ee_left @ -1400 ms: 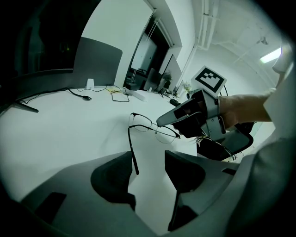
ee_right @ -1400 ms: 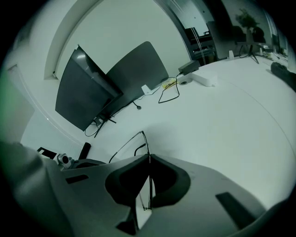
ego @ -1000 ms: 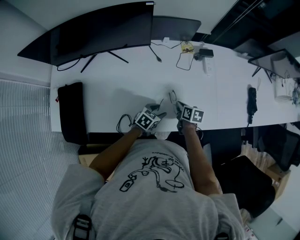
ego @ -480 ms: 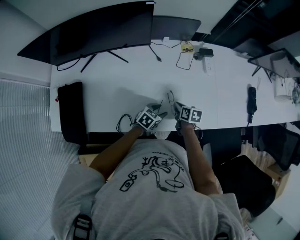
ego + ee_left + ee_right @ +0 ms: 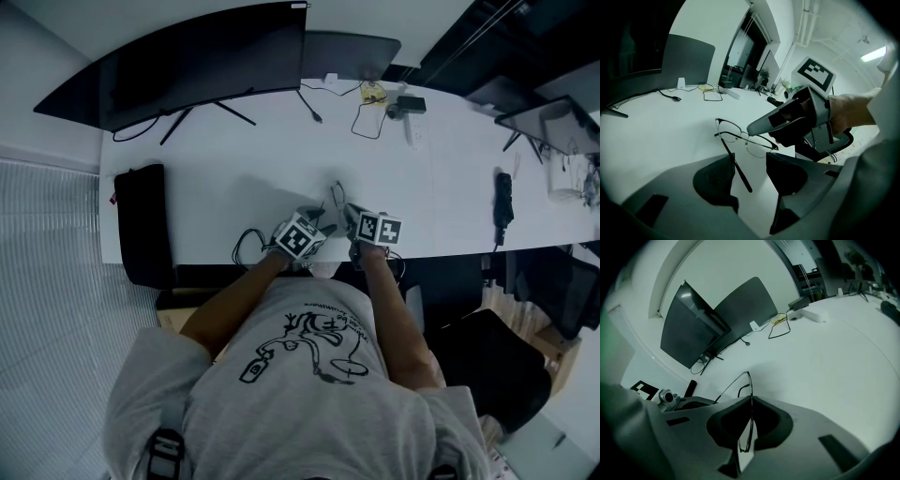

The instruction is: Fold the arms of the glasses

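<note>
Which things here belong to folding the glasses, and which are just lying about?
In the job:
glasses
right gripper, shut on the frame
left gripper, open, one arm of the glasses between its jaws

Lying about:
monitor
black bag
looped cable

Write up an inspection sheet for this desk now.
Surface: white desk, smooth top.
Job's things: thin dark wire-framed glasses, one arm unfolded and reaching between the left gripper's jaws.
Clutter: black pouch, white power strip, dark curved monitor.
Grippers: left gripper open, not gripping; right gripper shut on the glasses' front.
Cables: black looped cable near the power strip; second black cable at the front edge.
Surroundings: black chair at right.
</note>
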`<state>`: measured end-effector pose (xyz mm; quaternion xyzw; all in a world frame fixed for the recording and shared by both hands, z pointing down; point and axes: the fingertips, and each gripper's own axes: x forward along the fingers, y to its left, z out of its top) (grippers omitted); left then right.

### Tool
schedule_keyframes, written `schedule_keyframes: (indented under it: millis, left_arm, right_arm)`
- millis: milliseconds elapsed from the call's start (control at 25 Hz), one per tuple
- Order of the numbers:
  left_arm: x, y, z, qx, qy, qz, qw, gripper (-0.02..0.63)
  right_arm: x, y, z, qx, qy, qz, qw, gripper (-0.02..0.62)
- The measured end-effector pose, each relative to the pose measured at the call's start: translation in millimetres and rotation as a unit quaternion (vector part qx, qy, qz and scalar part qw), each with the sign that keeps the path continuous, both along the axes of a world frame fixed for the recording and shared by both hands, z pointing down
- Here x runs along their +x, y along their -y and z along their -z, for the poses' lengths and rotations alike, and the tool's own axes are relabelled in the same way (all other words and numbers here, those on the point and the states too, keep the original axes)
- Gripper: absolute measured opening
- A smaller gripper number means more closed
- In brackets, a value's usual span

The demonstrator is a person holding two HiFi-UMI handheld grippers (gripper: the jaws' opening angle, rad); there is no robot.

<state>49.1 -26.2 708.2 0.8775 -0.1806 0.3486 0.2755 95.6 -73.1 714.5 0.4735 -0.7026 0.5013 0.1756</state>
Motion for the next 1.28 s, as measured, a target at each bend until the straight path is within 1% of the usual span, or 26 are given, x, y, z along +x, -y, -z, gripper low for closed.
schedule_keyframes:
  millis: [200,320,400,520,720,880,1040,1160,1280]
  left_arm:
    - [1.5,-3.1,-1.8,0.003,0.005,-0.014,0.9999,0.232]
    - [3.9,-5.6,-1.7,0.011,0.014,-0.038,0.9991,0.234]
    - [7.4,-10.4,-1.1,0.005,0.014,-0.056,0.9983,0.249]
    - [8.8,-20.1,-8.8,-0.009,0.025,-0.082,0.9963,0.272]
    - [10.9,-28.1,-15.2,-0.022,0.043,-0.105,0.9933,0.282]
    - [13.6,-31.9,-17.5,-0.036,0.045,-0.113,0.992,0.282]
    - [21.5,-31.4,-14.9,-0.038,0.028,-0.115,0.9922,0.282]
    - [12.4,-25.7,-17.2,-0.034,0.039,-0.101,0.9936,0.283]
    - [4.9,-16.7,-5.5,-0.028,0.025,-0.073,0.9966,0.282]
  right_arm:
    - [-3.2,-1.0,0.1,0.001,-0.001,0.007,1.0,0.012]
    - [-5.8,-0.9,1.5,0.008,-0.016,0.024,1.0,0.011]
    - [-7.2,-0.9,2.5,0.012,-0.025,0.035,0.999,0.011]
    - [-10.3,-1.7,3.3,0.016,-0.035,0.048,0.998,0.011]
    - [-16.7,-2.1,5.2,0.022,-0.041,0.067,0.997,0.011]
    - [-23.9,-2.2,8.5,0.027,-0.039,0.081,0.996,0.011]
    - [-26.0,-3.1,9.1,0.032,-0.042,0.091,0.994,0.011]
    - [-16.5,-0.3,8.5,0.035,-0.053,0.081,0.995,0.011]
    - [-3.5,2.6,6.7,0.036,-0.068,0.07,0.995,0.011]
